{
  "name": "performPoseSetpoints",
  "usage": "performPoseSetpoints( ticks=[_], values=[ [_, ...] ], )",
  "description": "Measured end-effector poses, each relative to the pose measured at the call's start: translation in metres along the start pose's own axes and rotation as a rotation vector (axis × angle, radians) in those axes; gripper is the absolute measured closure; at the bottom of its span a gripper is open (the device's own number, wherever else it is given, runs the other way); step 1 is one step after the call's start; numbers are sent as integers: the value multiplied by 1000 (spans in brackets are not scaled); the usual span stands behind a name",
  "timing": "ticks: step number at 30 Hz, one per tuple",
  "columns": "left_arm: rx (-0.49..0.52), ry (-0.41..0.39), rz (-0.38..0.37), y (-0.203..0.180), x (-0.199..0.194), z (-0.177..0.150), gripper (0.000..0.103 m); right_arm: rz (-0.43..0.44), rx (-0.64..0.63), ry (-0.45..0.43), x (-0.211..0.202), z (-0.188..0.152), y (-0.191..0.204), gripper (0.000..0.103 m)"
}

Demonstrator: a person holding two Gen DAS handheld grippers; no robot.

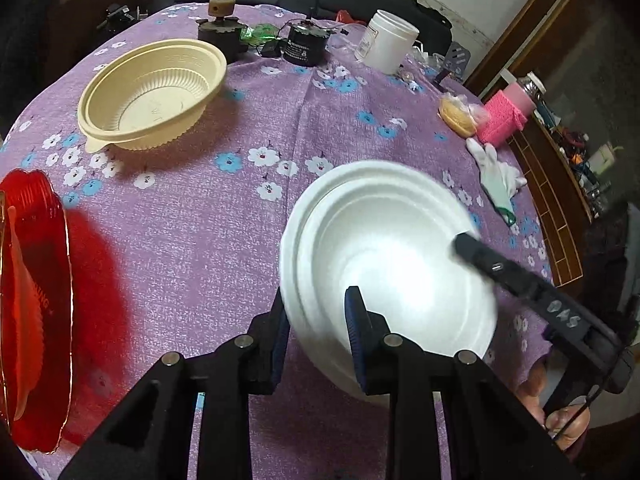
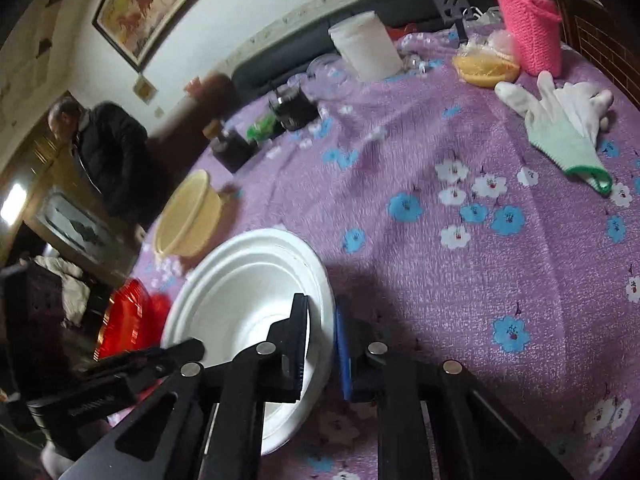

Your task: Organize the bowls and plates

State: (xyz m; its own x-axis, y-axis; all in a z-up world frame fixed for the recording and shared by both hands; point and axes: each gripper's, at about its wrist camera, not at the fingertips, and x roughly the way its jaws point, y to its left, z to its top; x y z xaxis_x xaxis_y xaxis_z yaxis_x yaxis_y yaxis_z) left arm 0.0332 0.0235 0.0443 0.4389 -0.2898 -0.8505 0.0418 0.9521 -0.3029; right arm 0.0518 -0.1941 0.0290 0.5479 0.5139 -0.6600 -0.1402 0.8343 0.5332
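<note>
A stack of white foam bowls (image 1: 384, 264) is held tilted above the purple flowered tablecloth (image 1: 192, 248). My left gripper (image 1: 318, 332) is shut on the stack's near rim, one finger inside and one outside. My right gripper (image 2: 324, 344) is shut on the opposite rim of the same white stack (image 2: 244, 300); it shows as a dark finger (image 1: 496, 266) in the left wrist view. A cream plastic bowl (image 1: 152, 92) sits upright at the far left, also in the right wrist view (image 2: 188, 216). A red plate (image 1: 32, 304) lies at the table's left edge.
At the far edge stand a white jar (image 1: 390, 42), a dark round device (image 1: 304, 46) and a dark pot (image 1: 220, 28). A pink knitted cup (image 2: 528, 28), a bagged bun (image 2: 486, 66) and a white glove (image 2: 560, 120) lie at the right. A person (image 2: 100, 152) stands beyond the table.
</note>
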Motion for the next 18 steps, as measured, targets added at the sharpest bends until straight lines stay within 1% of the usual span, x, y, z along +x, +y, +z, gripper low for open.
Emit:
performPoseSetpoints(
  ticks=[1, 3, 7, 9, 10, 11, 12, 14, 16, 18],
  values=[
    [-5, -5, 1, 2, -2, 1, 78, 19, 6, -39, -8, 1, 0, 91],
    [-13, -15, -12, 4, -6, 3, 77, 49, 18, -84, -20, 2, 0, 91],
    [-13, -51, -26, 1, -22, 7, 77, 181, 90, -107, -31, 5, -10, 90],
    [-16, -71, -40, 1, -30, 9, 77, 311, 163, -106, -34, 7, -22, 89],
    [-19, -76, -52, 1, -33, 10, 75, 359, 196, -95, -32, 9, -27, 90],
    [-19, -80, -47, 0, -36, 11, 76, 367, 228, -85, -30, 9, -33, 94],
    [-15, -85, -44, -1, -37, 11, 76, 328, 246, -77, -29, 10, -38, 95],
    [4, -81, -47, -2, -36, 12, 76, 302, 269, -74, -28, 11, -44, 96],
    [8, -70, -54, -3, -34, 11, 77, 270, 261, -81, -30, 12, -43, 96],
    [-9, -69, -53, 0, -32, 11, 77, 157, 202, -122, -38, 14, -35, 96]
  ],
)
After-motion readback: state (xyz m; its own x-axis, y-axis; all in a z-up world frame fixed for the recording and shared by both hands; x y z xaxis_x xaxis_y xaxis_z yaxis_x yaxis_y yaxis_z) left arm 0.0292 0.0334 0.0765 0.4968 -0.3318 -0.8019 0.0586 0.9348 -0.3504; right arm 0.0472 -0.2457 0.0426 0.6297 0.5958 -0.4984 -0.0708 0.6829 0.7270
